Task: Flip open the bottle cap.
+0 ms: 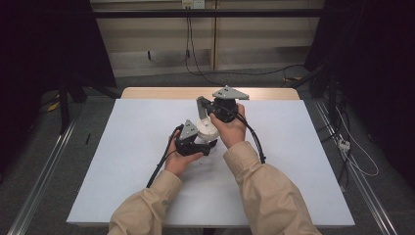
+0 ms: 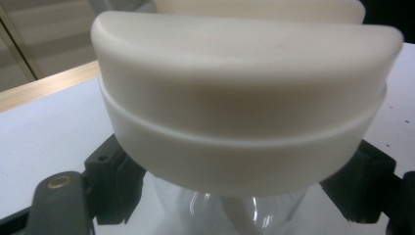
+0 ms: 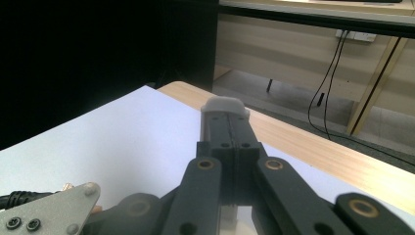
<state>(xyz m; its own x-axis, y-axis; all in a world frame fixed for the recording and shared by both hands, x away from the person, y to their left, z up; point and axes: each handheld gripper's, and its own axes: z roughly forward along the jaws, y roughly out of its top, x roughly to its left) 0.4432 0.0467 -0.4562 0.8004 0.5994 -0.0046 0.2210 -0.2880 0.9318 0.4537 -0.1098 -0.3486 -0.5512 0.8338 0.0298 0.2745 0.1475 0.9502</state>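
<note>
Both claws clench: left claw [image 1: 204,146] grips the jar [image 2: 235,122], right claw [image 3: 227,110] its lid tab [image 3: 225,104].

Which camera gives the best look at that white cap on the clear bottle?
The left gripper view: the white cap looms close above the clear bottle. In the high view the cap is small between both hands. The right gripper view shows a whitish bit past its closed jaws.
</note>
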